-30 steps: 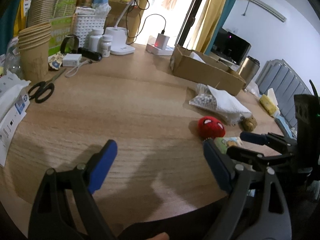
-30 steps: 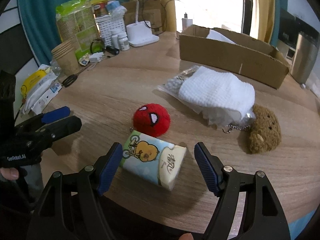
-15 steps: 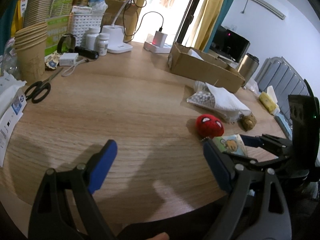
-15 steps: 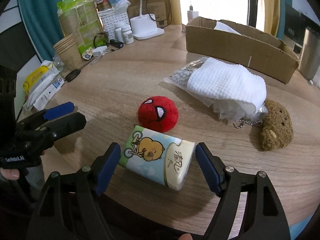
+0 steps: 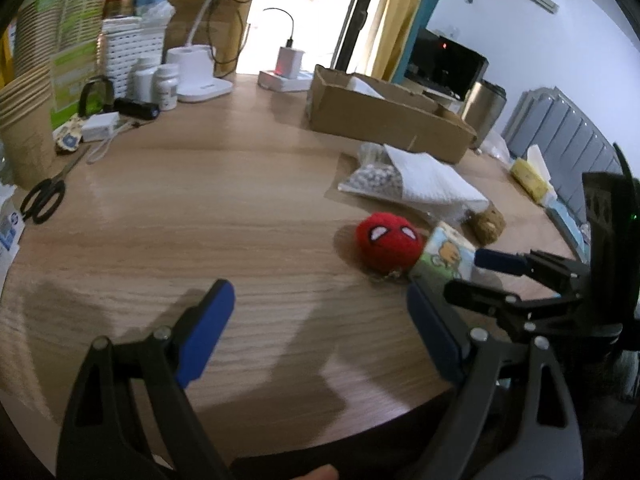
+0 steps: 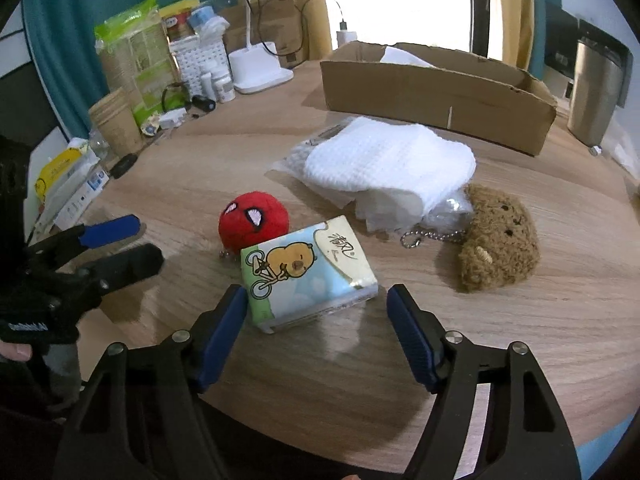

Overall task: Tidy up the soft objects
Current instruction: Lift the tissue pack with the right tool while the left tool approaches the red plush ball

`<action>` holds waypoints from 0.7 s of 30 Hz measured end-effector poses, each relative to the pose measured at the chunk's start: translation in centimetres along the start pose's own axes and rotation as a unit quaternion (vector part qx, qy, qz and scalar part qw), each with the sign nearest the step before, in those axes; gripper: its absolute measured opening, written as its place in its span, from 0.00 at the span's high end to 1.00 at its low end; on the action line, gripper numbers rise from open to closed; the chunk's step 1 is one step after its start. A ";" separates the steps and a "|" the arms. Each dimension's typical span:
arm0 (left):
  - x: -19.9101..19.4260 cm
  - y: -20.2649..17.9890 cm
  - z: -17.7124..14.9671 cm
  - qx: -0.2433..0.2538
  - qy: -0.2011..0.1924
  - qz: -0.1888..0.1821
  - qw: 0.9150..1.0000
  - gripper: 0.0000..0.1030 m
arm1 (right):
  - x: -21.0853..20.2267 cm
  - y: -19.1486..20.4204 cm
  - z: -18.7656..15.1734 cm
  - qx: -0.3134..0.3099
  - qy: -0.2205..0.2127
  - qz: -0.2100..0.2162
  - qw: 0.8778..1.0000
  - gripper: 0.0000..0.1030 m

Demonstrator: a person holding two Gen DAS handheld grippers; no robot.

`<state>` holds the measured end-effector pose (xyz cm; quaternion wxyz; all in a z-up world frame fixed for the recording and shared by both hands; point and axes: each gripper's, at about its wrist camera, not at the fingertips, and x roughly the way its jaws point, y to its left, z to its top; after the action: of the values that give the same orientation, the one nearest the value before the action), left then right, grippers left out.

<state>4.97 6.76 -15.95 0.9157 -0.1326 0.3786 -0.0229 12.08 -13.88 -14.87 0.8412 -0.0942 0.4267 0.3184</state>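
Observation:
A tissue pack [image 6: 308, 270] printed with a cartoon bear lies flat on the round wooden table [image 6: 520, 340], just ahead of my open, empty right gripper [image 6: 316, 312]. A red Spider-Man plush ball [image 6: 253, 220] touches its far left corner. A brown plush bear [image 6: 498, 238] on a chain lies to the right. A folded white towel [image 6: 388, 164] rests on a plastic bag behind them. My left gripper [image 5: 320, 320] is open and empty over bare table, left of the ball [image 5: 390, 240] and the pack [image 5: 446, 258]. The right gripper [image 5: 480, 276] shows there too.
An open cardboard box [image 6: 436, 92] stands behind the towel, a steel cup [image 6: 596, 92] to its right. The far left holds paper cups [image 5: 24, 128], scissors [image 5: 42, 198], bottles, a white basket and a lamp base [image 5: 196, 80]. The table edge runs close under both grippers.
The right gripper has come forward and turned, so the tissue pack now sits closer between its fingers. The left gripper has shifted slightly toward the plush ball. Nothing has been grasped.

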 end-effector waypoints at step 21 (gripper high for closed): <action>2.6 -2.5 2.0 0.028 0.036 0.029 0.999 0.13 | 0.8 -0.9 0.9 -0.040 -0.013 0.060 0.997 0.27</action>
<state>8.40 4.46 -15.70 0.9050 -0.0947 0.4146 -0.0121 13.57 -13.82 -15.00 0.8218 -0.0982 0.4072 0.3861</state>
